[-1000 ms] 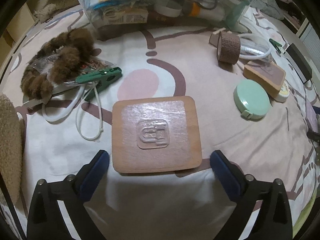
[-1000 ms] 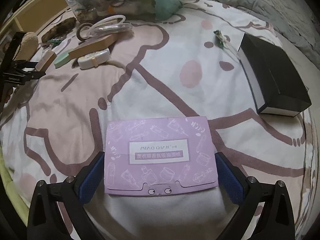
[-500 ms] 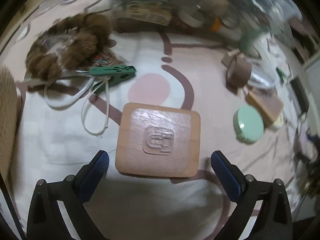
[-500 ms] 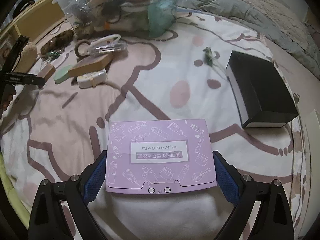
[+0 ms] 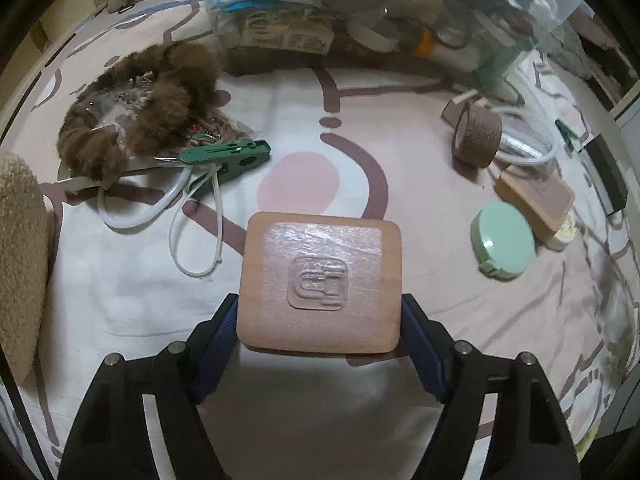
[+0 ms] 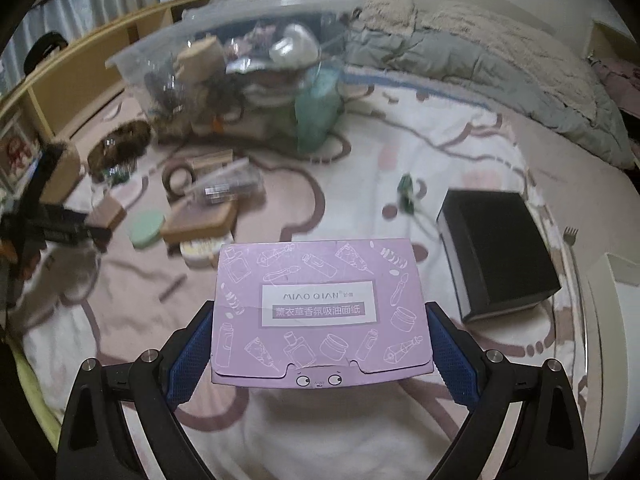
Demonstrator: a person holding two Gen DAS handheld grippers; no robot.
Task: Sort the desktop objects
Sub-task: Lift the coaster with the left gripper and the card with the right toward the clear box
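**Two claws, two flat things, one very cluttered bedspread**

Going left to right in my left claw's view: a beige fleecy thing (image 5: 18,264) at the edge, then a brown furry loop (image 5: 136,116) lying on a clear packet, with a green clip (image 5: 224,158) and white cord (image 5: 196,236) just beside it. Up top there's a clear bin (image 5: 380,12) stuffed with odds and ends. Right side has a brown tape roll (image 5: 476,136), a wooden block (image 5: 536,200) and a mint round case (image 5: 504,244), all bunched close together. Nothing sits between me and my tan square pad (image 5: 320,284).

The pad is nearly square, so no real long axis; its clear embossed patch faces up at the camera. My left gripper (image 5: 320,320) has just been closing in on it, and the blue pads now press the pad's left and right edges, near the end closest to me.

Right claw's view: the other gripper's black frame at far left, the same heap of small stuff, the bin behind it, a small green clip (image 6: 406,192) on the sheet, then a black box (image 6: 500,252) well clear on the right.

The purple tissue box (image 6: 320,308) lies with its long axis running across, between the fingers, printed label readable from my side. My right gripper (image 6: 320,352) is clamped on its two short ends, and the box looks lifted off the bedspread (image 6: 460,152).
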